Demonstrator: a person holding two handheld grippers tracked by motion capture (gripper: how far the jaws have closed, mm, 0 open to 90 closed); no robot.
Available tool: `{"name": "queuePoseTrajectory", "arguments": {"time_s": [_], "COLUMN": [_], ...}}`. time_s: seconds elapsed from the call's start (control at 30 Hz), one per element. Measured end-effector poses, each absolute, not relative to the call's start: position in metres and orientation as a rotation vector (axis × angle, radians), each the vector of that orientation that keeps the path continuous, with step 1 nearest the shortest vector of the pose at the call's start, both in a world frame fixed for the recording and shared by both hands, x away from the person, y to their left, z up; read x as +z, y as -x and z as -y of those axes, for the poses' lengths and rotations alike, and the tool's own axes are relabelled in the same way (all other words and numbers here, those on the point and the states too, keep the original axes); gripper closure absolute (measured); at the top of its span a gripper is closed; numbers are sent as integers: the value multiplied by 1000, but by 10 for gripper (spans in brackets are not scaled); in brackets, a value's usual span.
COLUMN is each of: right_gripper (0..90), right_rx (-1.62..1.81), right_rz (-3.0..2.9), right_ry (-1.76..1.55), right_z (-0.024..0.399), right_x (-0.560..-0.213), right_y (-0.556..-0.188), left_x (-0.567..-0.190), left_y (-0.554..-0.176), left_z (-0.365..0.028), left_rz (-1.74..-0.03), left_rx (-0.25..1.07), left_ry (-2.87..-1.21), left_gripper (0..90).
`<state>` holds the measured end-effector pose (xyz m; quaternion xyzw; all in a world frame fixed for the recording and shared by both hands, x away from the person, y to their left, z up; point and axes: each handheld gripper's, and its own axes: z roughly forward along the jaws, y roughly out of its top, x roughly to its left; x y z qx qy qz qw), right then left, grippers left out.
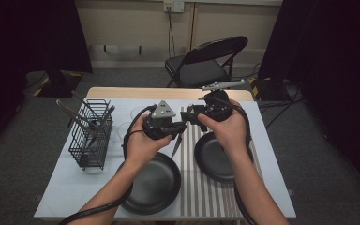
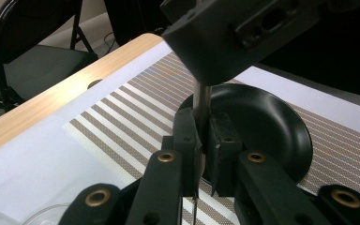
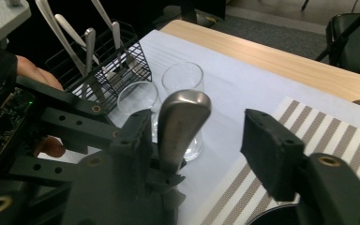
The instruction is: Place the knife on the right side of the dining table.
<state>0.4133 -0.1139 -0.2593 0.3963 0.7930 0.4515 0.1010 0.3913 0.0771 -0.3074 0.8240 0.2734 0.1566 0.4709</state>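
The knife (image 1: 177, 144) is slim and metal, with a rounded, brushed handle end (image 3: 183, 122). The left gripper (image 2: 205, 140) is clamped on it above the tabletop (image 1: 75, 183), blade hanging down. The right gripper (image 3: 197, 145) straddles its handle, jaws apart, not pressing.

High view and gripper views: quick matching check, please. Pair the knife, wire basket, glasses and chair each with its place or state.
1 knife
2 wire basket
3 glasses
4 chair

a beyond the table's far edge
b holds upright cutlery
c clamped in the left gripper
d empty, beside the basket

Pairs: 1-c, 2-b, 3-d, 4-a
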Motion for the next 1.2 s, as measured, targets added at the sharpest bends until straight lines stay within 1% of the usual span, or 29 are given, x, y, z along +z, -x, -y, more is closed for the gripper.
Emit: {"name": "queuePoseTrajectory", "arguments": {"time_s": [0.17, 0.3, 0.37, 0.53, 0.77, 1.2], "right_gripper": [488, 561, 580, 661, 709, 733], "right_rx": [1338, 1352, 1358, 1374, 1385, 1436], "right_rz": [-2336, -2318, -2320, -2307, -2301, -2290], "right_ry": [-1194, -1218, -1228, -1232, -1233, -1210], "right_z": [112, 111, 110, 111, 110, 112], "right_x": [-260, -259, -259, -257, -255, -255], "right_y": [-413, -412, -411, -411, -410, -410], "left_x": [-307, -307, -308, -308, -308, -309], "left_y": [-391, -391, -391, -391, -391, -392], "left_z": [-76, -76, -76, -76, -75, -74], "left_rz": [-666, -669, -671, -683, -691, -703], "left_rx": [388, 387, 389, 400, 416, 417], "left_ry": [-2020, -2017, -2017, -2017, -2004, -1970], "left_gripper": [836, 836, 836, 836, 836, 834]}}
